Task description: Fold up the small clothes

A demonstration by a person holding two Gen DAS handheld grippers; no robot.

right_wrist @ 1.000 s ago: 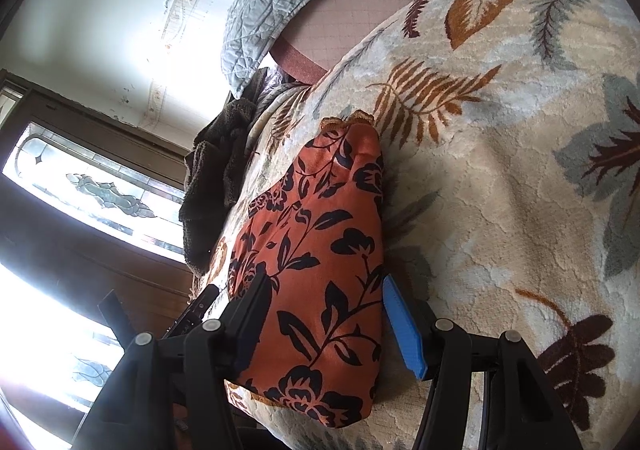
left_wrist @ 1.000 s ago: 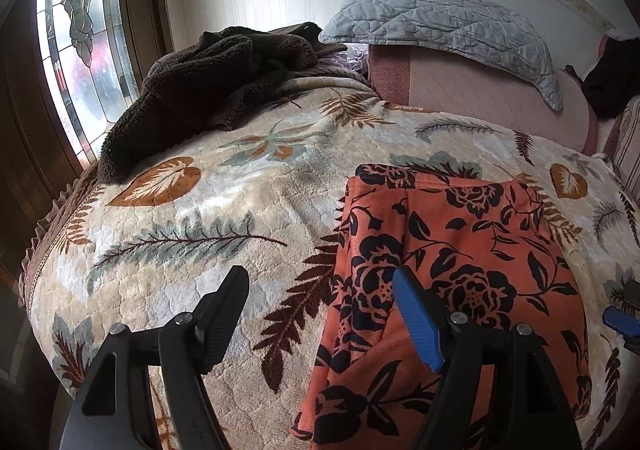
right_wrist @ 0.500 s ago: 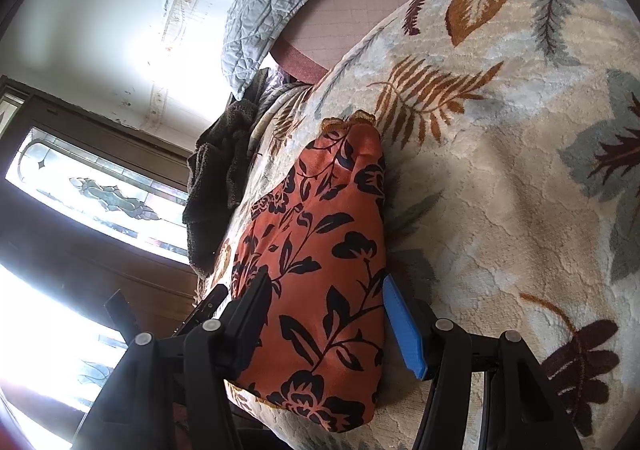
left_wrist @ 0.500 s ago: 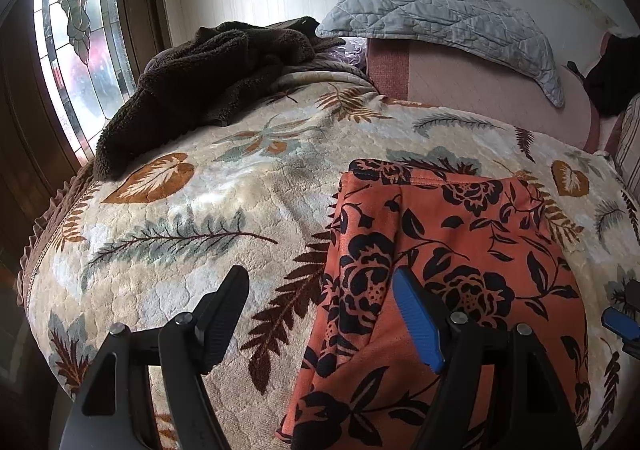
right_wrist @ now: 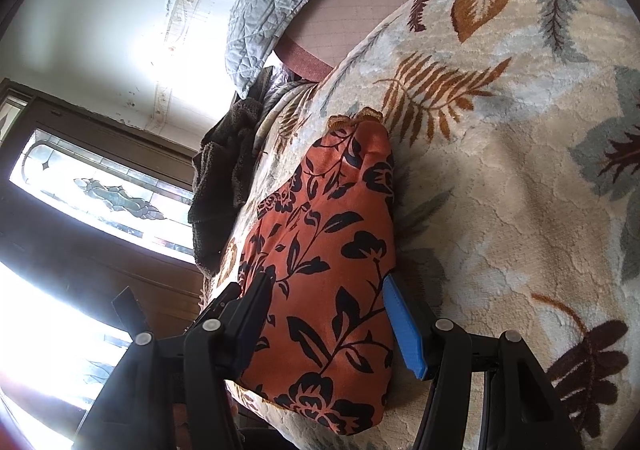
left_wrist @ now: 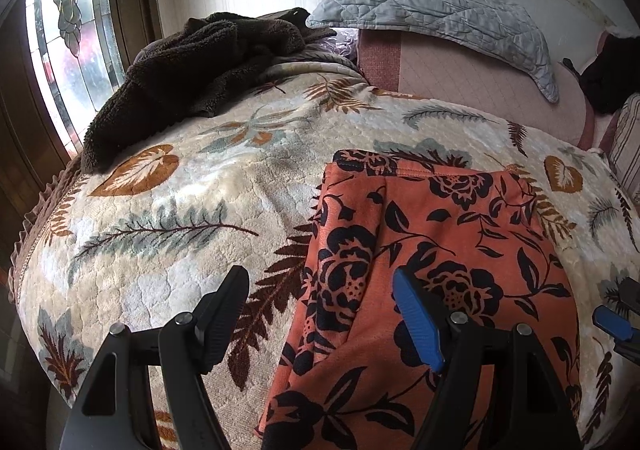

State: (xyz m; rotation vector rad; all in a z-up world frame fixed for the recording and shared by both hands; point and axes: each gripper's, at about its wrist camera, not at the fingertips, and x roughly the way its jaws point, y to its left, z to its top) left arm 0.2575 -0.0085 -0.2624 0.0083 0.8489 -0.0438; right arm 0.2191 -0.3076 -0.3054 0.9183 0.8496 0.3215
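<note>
Left gripper (left_wrist: 320,314): black ribbed finger and blue-padded finger spread wide apart, holding nothing; the blue-padded finger overlies the garment's left edge, contact not discernible. Right gripper (right_wrist: 326,324): fingers likewise apart, straddling the garment's near end without clamping it. Its blue tip also shows in the left view at 3 o'clock.

Orange garment (left_wrist: 432,270): soft, slightly lustrous cloth printed with black roses and leaves, folded to a rough rectangle, lying flat on the bed from centre toward 5 o'clock; hemmed edge at its far end. Beneath it, a plush quilted blanket (left_wrist: 192,209), cream with rust and grey-green leaves. At 11 o'clock, a crumpled dark brown fleece (left_wrist: 200,61); at 1 o'clock, a grey quilted pillow (left_wrist: 440,17) on a pink bolster.

Versus one second earlier: the left view sits slightly nearer the garment's left edge; the garment's shape is unchanged.
</note>
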